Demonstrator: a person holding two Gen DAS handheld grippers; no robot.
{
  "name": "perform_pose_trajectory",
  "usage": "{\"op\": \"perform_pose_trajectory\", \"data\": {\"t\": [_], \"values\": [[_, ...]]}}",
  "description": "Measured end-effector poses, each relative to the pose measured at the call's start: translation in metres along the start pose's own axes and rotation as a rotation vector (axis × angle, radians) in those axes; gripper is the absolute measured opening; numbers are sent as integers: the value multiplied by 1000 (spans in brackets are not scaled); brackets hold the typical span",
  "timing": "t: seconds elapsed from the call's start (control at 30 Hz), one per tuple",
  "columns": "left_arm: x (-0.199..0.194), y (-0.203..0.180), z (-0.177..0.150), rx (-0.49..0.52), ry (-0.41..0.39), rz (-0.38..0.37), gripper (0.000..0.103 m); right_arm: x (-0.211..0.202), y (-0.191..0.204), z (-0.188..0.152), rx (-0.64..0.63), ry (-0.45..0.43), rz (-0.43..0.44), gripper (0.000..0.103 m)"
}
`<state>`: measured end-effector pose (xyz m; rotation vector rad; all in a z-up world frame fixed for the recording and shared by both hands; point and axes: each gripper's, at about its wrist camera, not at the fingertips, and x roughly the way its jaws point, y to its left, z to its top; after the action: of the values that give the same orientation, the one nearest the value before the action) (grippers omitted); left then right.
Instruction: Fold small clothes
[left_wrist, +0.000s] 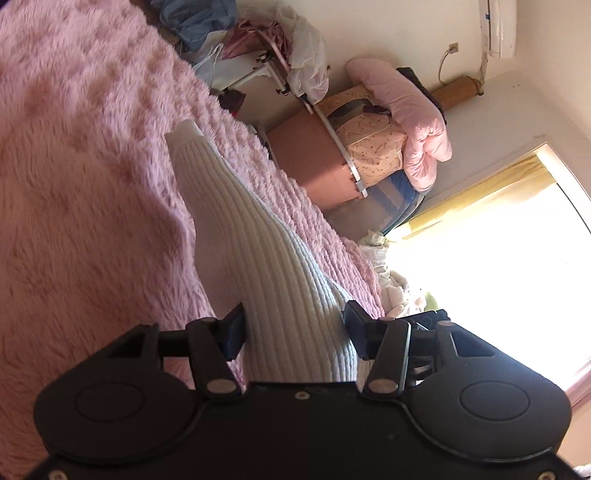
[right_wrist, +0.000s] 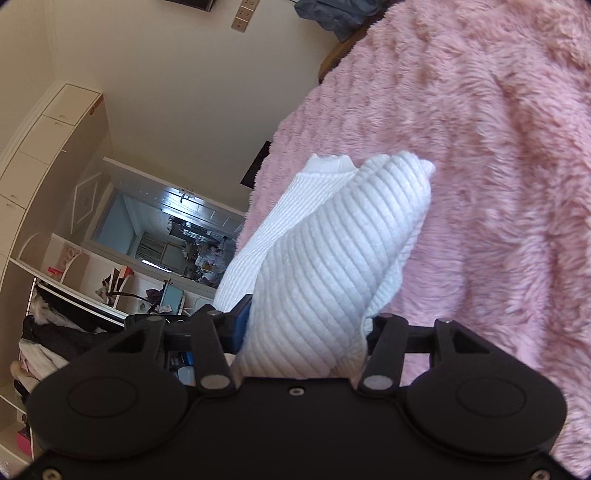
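White ribbed knit garment (left_wrist: 258, 251) bunched up, held off the bed between both tongs. Left wrist view: garment runs as a long ribbed strip from between the fingers up and away toward the far edge of the fuzzy pink blanket (left_wrist: 81, 177); its far end shows a plain hem. Left tongs (left_wrist: 293, 332) clamped on the near end of the garment, fabric filling the gap, pads pressed on either side. Right wrist view: garment (right_wrist: 332, 251) folded over itself in a thick lobed wad, ribs running diagonal, scalloped edge at the top. Right tongs (right_wrist: 306, 332) clamped on that wad, blue pad on the left side touching cloth, right finger mostly hidden under fabric. Garment hangs over the pink blanket (right_wrist: 480, 184) covering the bed; can't tell whether its far end touches the blanket.

Around: left view has a pile of bags and a pink quilt (left_wrist: 417, 122) stacked by the wall, bright window (left_wrist: 498, 258) with a yellow curtain. Right view has a white wardrobe (right_wrist: 44, 147), open doorway (right_wrist: 173, 236), cluttered shelves lower left.
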<state>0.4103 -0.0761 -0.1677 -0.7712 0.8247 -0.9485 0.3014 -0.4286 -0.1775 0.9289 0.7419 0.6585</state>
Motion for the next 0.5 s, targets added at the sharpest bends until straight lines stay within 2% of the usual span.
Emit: {"op": "perform_pose_trajectory", "data": {"t": [0.1,0.27,0.4,0.5], "values": [[-34,-21,1,39,-30,5,54,8,32,-2,-48,2,33,54],[-92,-32,-16,55,-72,46,54,27,74,-19,-150,42,50,53],[-119,-19,-36,18,-86,96,54,47,85,-43,-200,66,32,53],[-134,2,-62,-20,-91,139,54,60,71,-64,-201,97,10,53]]}}
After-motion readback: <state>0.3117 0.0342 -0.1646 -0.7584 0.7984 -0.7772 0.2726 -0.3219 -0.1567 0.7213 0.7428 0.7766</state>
